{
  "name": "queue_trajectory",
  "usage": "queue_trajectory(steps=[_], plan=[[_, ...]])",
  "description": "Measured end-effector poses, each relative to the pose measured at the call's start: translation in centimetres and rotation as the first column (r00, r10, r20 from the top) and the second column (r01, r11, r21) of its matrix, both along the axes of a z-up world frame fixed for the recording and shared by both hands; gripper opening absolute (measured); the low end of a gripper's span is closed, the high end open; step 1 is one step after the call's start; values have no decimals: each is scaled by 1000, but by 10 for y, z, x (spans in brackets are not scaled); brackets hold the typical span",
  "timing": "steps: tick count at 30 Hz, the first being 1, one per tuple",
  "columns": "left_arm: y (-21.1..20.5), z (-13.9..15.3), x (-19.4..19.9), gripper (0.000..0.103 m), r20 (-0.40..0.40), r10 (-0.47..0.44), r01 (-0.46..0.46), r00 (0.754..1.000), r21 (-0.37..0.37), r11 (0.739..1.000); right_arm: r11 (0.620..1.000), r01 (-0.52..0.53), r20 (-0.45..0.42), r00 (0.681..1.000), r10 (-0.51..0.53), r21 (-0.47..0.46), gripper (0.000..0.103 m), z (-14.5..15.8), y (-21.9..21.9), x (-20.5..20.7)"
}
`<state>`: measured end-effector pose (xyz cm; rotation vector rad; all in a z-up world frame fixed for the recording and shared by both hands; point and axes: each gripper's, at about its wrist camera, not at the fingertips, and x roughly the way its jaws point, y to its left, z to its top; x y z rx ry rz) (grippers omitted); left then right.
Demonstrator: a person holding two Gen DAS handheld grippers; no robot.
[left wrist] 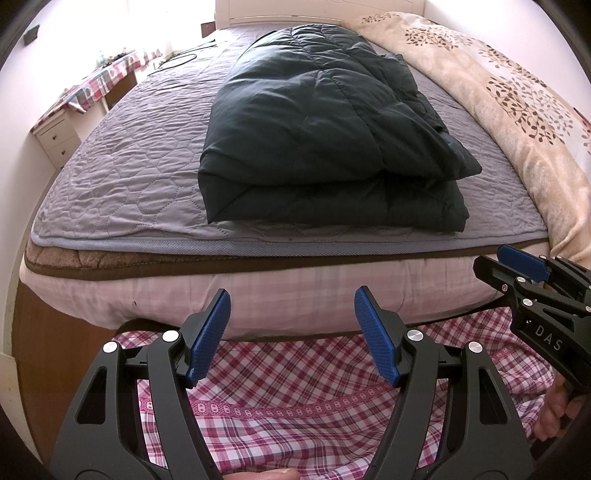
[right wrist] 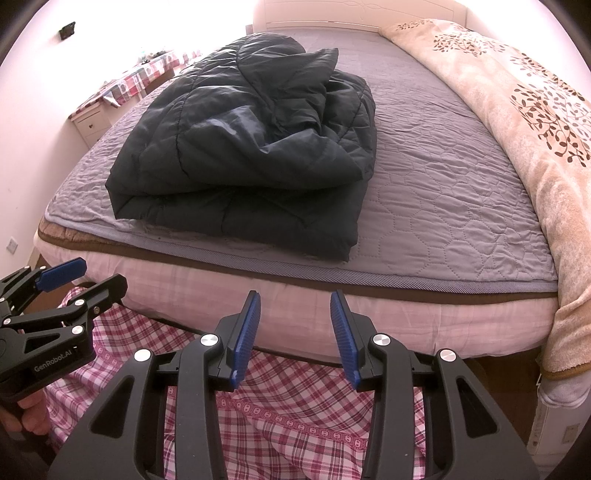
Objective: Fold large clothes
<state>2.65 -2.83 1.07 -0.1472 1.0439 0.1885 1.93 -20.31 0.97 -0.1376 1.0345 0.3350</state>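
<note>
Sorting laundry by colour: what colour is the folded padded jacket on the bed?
The jacket is dark teal-black, quilted; clearest in the right wrist view.

Beyond the bed (right wrist: 424,184), its headboard (right wrist: 325,14) is washed out by glare and cut by the top edge, the clutter on the desk (left wrist: 107,74) to its left is too blurred to identify, and the blanket (right wrist: 535,129) on its right runs out of frame.
</note>
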Motion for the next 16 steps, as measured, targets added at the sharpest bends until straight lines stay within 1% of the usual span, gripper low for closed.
queue_trajectory(steps=[16], plan=[[3,-2,-3,70,-10,-2,2,1000,2,1000,1000,-1,-3,1000,1,0,41,-1,-1,0]])
